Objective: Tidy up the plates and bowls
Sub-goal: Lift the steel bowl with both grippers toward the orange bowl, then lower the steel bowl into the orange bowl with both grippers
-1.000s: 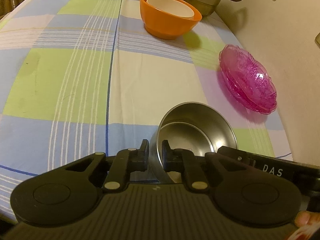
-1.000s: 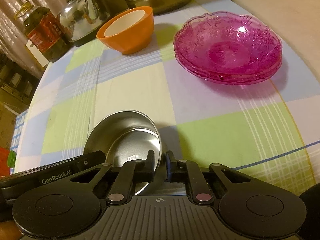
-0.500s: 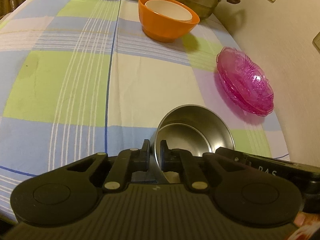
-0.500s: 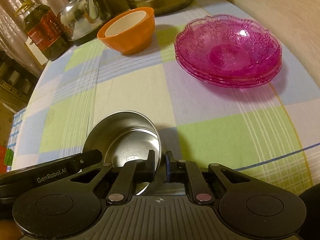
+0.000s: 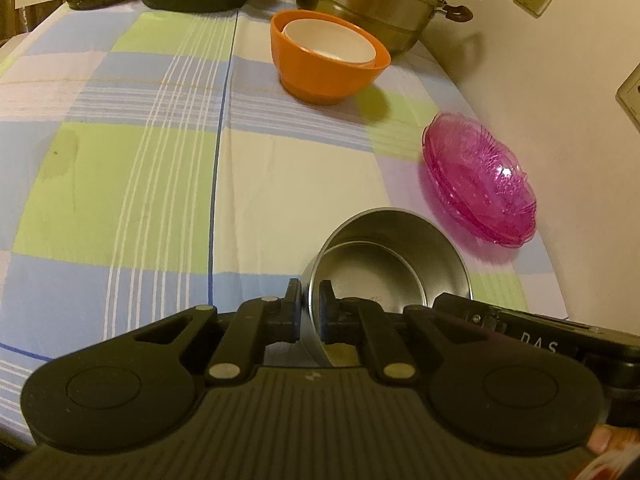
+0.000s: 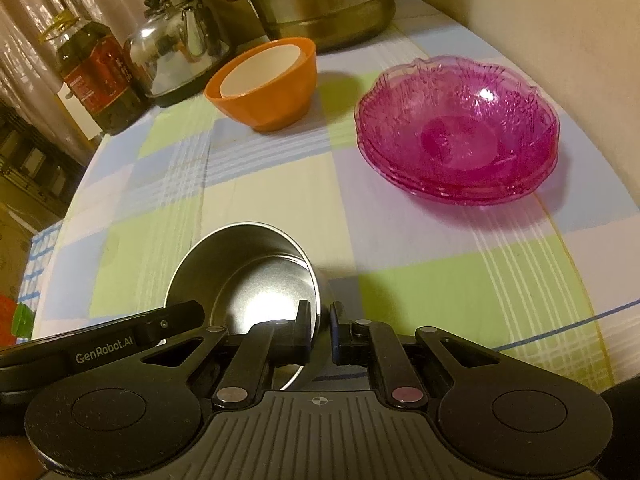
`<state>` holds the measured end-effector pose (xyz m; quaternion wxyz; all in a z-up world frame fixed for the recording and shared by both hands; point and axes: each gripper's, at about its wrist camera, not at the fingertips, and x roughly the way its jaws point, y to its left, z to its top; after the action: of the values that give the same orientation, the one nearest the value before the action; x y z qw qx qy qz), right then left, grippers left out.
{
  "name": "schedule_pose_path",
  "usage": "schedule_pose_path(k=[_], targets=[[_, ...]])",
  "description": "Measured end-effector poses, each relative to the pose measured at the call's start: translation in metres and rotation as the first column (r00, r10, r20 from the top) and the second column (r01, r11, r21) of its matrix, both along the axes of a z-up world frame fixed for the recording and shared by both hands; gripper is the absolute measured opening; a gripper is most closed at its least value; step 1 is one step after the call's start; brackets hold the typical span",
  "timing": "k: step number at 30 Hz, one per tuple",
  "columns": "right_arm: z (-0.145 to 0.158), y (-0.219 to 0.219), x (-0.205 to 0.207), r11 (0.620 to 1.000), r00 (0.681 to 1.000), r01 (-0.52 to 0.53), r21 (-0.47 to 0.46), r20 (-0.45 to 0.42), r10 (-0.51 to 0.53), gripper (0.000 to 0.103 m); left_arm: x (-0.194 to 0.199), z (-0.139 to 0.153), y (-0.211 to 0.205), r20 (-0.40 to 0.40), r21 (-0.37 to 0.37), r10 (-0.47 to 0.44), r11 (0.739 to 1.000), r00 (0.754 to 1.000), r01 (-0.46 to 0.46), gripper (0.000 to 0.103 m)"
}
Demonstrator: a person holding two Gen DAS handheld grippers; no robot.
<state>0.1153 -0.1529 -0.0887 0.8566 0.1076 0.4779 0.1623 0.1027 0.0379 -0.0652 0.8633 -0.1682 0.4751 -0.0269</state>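
At the desk's point(image 5: 280, 184) near edge, we hold the steel bowls point(image 5: 394, 264) from opposite sides: left gripper point(image 5: 309, 304) and right gripper point(image 6: 319, 322), fingers clamped on the rim. The pink plates point(image 6: 456, 148) lie ahead-right (nearer our right hand).

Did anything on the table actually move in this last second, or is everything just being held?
Nothing visibly moved. The left gripper and right gripper stay clamped on opposite rims of the nested stainless steel bowls; only the cameras shifted slightly. The orange bowl and pink glass plates stayed put.
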Motion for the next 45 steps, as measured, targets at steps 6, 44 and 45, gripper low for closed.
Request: schedule_pose_path(k=[6,44,45], targets=[[0.007,-0.002,0.007,1.000,1.000,0.004,0.008,0.014,-0.004,0.008,0.007,0.009,0.000,0.024,-0.001,-0.005,1.000,1.000,0.005,0.007],[0.090,0.016,0.132,1.000,0.982,0.007,0.029,0.186,-0.012,0.007,0.127,0.081,0.023,0.171,-0.065,0.036,0.998,0.985,-0.025,0.007],[0.090,0.017,0.134,1.000,0.982,0.006,0.029,0.186,-0.011,0.007,0.131,0.081,0.024,0.172,-0.068,0.038,0.997,0.984,-0.026,0.007]])
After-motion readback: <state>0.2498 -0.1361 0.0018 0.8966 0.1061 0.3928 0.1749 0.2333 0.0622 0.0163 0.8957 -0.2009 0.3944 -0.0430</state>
